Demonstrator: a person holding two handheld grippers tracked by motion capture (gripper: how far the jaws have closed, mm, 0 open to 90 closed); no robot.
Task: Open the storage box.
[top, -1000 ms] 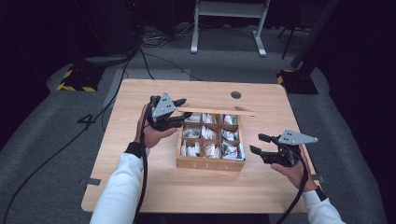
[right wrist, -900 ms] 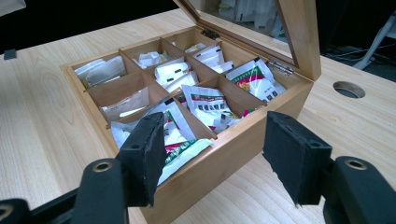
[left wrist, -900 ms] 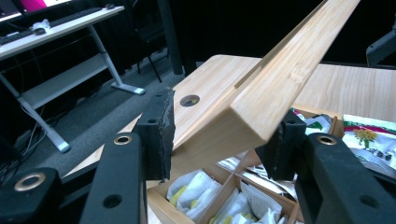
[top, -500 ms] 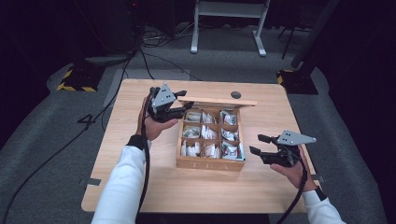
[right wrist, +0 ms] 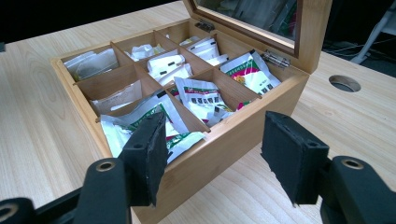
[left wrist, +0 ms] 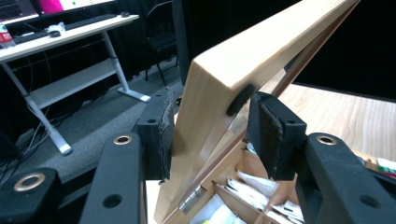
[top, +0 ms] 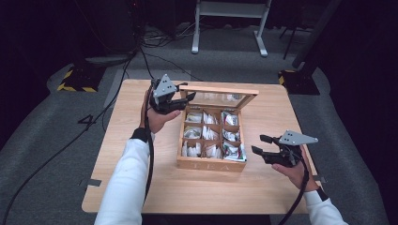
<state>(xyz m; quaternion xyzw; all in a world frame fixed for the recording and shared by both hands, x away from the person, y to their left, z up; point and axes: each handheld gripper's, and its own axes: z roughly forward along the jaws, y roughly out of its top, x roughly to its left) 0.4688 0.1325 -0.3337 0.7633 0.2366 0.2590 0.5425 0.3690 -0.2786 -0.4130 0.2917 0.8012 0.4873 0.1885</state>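
a: where's the box (top: 211,159)?

b: mid-table (top: 281,101), a wooden one with nine compartments full of sachets (right wrist: 198,100). its front reads "tea".

a: and the lid (top: 219,90)?

b: raised on its hinges at the far side, standing steeply, glass pane facing the person.

a: what's holding it?

b: the left gripper (top: 180,99), at the lid's left corner. in the left gripper view the wooden frame (left wrist: 219,102) runs up between the two jaws. the left pad (left wrist: 163,135) presses against the wood, the right pad sits just beside it by a small dark bumper. so it's clamped on the lid.

a: the right gripper (top: 260,145)?

b: off to the box's right, near its front corner, hovering over the table. in its own view the jaws stand apart with nothing between them, the box's corner just beyond. released, not touching anything.
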